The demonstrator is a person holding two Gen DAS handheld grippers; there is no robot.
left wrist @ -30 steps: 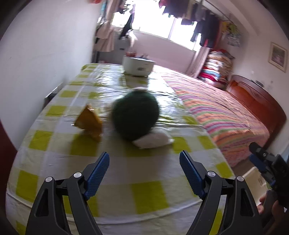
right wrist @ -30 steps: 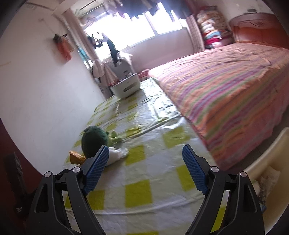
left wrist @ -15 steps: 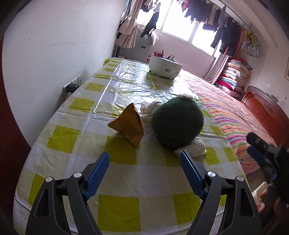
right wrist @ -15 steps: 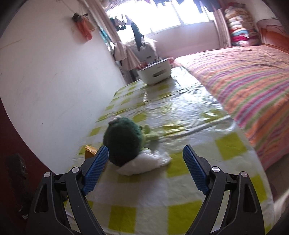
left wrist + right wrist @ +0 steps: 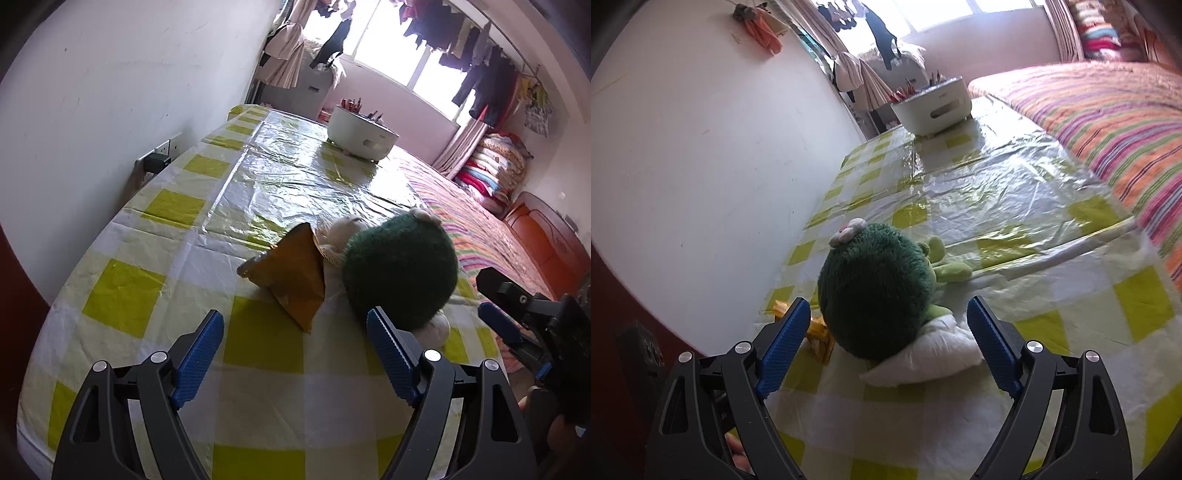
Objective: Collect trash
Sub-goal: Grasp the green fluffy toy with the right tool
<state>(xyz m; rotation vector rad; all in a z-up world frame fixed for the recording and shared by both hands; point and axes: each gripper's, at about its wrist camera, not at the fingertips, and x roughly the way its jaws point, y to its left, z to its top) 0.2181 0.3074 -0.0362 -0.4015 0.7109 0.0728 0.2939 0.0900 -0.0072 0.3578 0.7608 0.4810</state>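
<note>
A crumpled orange-brown wrapper (image 5: pixel 293 275) lies on the checked tablecloth, just ahead of my left gripper (image 5: pixel 295 354), which stands open and holds nothing. Right beside the wrapper sits a dark green plush toy (image 5: pixel 400 271), with a crumpled white tissue (image 5: pixel 432 328) at its near side. In the right wrist view the toy (image 5: pixel 875 291) fills the space ahead of my right gripper (image 5: pixel 886 349), whose open jaws hold nothing. The white tissue (image 5: pixel 923 363) lies in front of the toy between the fingertips, and a bit of the wrapper (image 5: pixel 818 332) shows behind the left finger.
A white tub (image 5: pixel 362 134) of pens stands at the table's far end. The white wall (image 5: pixel 110 110) with a socket (image 5: pixel 157 158) runs along the left edge of the table (image 5: pixel 122 291). A striped bed (image 5: pixel 1108 107) adjoins the right side. My right gripper (image 5: pixel 517 321) shows at the left view's right edge.
Both grippers have come closer to the toy and the trash. The left view has swung so the wrapper sits nearer its centre; in the right view the toy and tissue now lie between the fingertips.
</note>
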